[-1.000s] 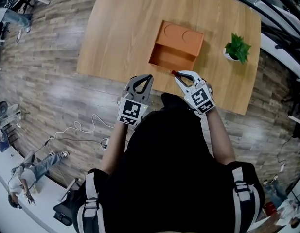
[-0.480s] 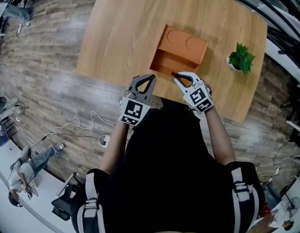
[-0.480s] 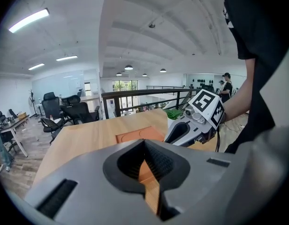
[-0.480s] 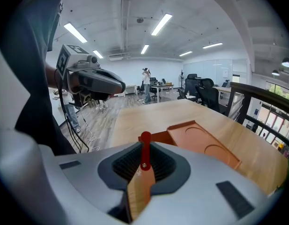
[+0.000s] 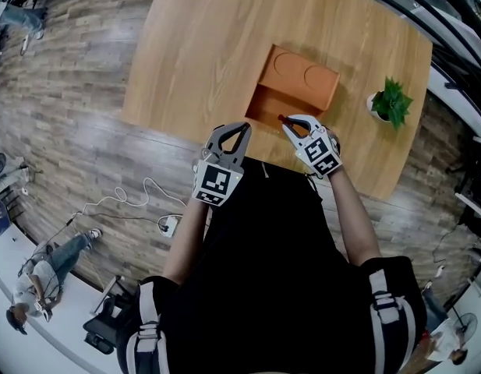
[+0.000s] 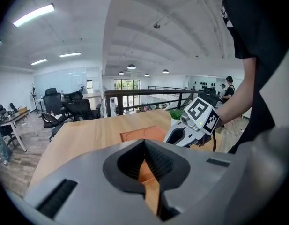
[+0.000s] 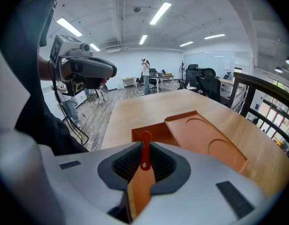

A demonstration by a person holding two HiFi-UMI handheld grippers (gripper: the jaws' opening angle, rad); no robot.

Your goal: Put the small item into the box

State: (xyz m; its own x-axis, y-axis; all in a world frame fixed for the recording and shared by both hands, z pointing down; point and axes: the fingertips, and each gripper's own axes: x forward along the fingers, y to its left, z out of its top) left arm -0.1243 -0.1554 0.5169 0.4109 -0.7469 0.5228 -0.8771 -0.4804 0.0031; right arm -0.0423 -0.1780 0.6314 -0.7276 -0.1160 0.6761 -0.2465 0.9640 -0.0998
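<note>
The small item (image 7: 144,146), a slim red piece, is pinched between the pads of the right tongs (image 5: 290,121). Its long axis is carried along the jaws, with the free end pointed ahead at the box (image 7: 200,137). The box's open half lies just ahead of and below that tip, and the flat half with two round recesses lies beyond, to the right. The left tongs (image 5: 238,128) are held alongside to the left, pressed nearly together on nothing, at the near edge of the table (image 5: 193,45). Bare wood is left ahead and leftward. A plant (image 5: 392,102) is set well to the right.
</note>
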